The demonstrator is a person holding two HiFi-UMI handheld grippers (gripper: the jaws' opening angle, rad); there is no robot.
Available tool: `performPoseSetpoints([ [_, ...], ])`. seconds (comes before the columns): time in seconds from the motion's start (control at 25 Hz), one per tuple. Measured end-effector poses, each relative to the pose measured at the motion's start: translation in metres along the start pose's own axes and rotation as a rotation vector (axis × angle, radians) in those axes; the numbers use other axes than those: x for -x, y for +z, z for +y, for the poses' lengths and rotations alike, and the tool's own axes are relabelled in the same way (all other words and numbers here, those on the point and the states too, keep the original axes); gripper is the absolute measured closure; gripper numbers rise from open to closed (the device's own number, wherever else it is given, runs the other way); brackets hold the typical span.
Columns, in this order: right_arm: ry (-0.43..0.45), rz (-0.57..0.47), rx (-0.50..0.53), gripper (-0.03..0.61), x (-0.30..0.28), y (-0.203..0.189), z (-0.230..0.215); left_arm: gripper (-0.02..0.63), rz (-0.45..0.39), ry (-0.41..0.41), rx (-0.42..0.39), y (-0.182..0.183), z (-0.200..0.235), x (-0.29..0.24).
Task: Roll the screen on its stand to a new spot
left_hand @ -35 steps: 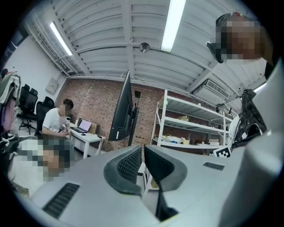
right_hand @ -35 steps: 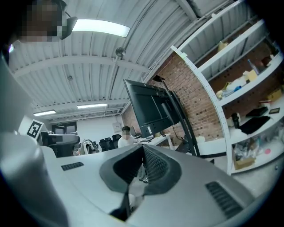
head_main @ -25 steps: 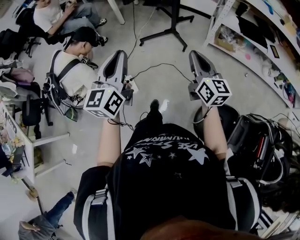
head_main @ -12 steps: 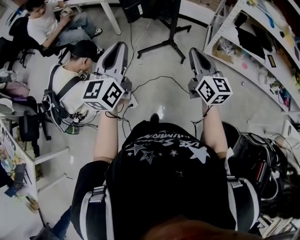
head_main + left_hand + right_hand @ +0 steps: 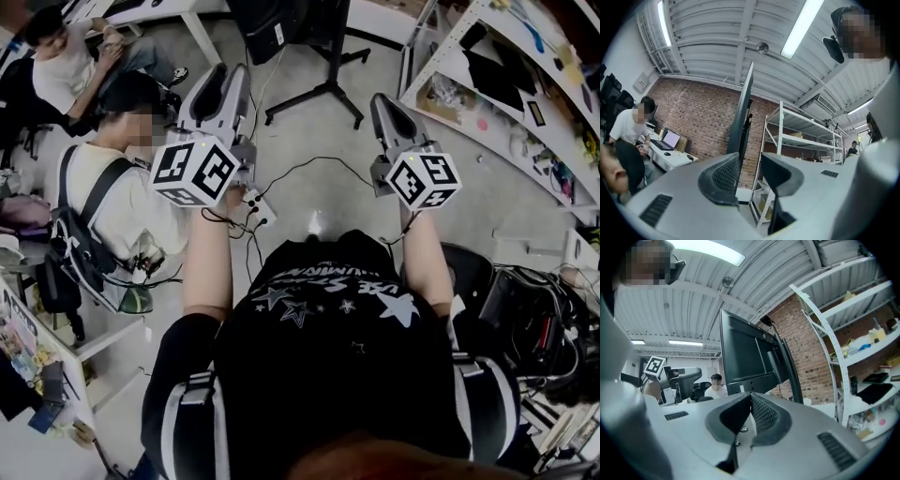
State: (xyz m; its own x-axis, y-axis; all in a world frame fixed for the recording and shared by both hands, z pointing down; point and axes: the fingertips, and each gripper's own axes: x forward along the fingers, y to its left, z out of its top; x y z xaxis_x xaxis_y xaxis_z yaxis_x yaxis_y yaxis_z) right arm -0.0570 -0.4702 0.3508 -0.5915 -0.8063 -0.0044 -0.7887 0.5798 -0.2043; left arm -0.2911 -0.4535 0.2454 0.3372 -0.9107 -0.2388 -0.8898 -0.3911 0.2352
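The black screen stands on a black stand with splayed legs at the top of the head view. My left gripper is held out left of the stand's legs, short of them. From the left gripper view the screen shows edge-on ahead; the left gripper is open, its jaws have just been opening, and nothing is between them. My right gripper hovers right of the legs. In the right gripper view the screen's back rises ahead, and the right gripper is shut on nothing.
A person with a backpack crouches close on the left, and another person sits beyond. White shelving lines the right side. Cables and a power strip lie on the floor ahead. A black bag sits at right.
Both grippers and I have moved forward towards the stand, which is now nearer. The crouching person on the left now sits closer beside the left gripper.
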Motion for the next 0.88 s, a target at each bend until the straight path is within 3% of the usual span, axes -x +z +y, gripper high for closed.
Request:
performPoseSetpoints([
  [0.28, -0.004, 0.036, -0.014, 0.572, -0.029, 0.001, -0.024, 0.299, 0.026, -0.031, -0.034, 0.001, 0.009, -0.059],
  [0.52, 0.020, 0.020, -0.021, 0.572, -0.066, -0.002, -0.042, 0.264, 0.017, -0.014, -0.068, -0.004, 0.024, -0.081],
  [0.88, 0.099, -0.044, 0.017, 0.572, -0.154, 0.026, -0.058, 0.252, -0.045, 0.022, -0.134, 0.014, 0.064, -0.119],
])
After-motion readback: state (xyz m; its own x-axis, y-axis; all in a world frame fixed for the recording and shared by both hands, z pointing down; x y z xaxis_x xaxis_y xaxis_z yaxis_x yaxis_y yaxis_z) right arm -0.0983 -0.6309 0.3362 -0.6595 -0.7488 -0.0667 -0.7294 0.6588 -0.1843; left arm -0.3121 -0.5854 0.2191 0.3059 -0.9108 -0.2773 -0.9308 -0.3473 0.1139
